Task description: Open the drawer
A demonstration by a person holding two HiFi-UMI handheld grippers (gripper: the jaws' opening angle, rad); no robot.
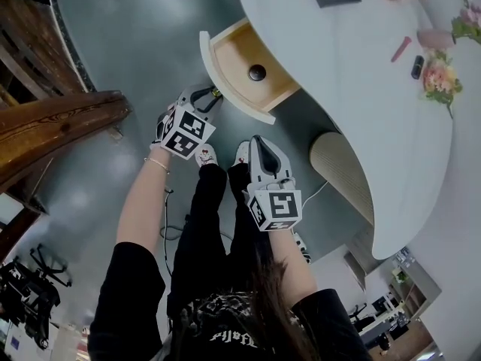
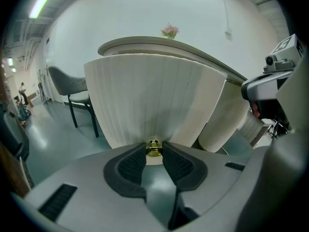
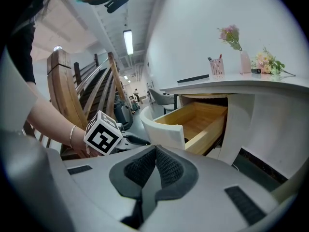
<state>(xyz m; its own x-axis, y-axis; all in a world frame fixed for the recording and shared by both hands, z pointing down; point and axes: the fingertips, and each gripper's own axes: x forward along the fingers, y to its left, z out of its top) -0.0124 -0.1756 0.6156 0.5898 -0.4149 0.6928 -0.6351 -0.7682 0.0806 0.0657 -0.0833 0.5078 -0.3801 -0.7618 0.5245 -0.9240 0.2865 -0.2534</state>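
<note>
Drawer [image 1: 237, 55]: pulled well out of the white desk [image 1: 353, 74], wooden inside exposed.
Knob [image 2: 153, 148]: brass, on the ribbed front, clamped by the left gripper [image 1: 210, 96] for pulling.
Right gripper [image 1: 259, 143]: jaws together, empty, held aside.
Around: ribbed desk leg [image 1: 342, 168] beside; flowers [image 1: 438, 77] on top.
Obstacle: the person's legs [image 1: 207, 209] likely limit further travel.

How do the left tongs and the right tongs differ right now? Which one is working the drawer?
Grip: the left tongs are closed on the brass knob, while the right tongs are shut with nothing between them.
Place: the left tongs are right at the white drawer front; the right tongs sit back from it, looking across at the open drawer.
Shared: both have the same grey build.
</note>
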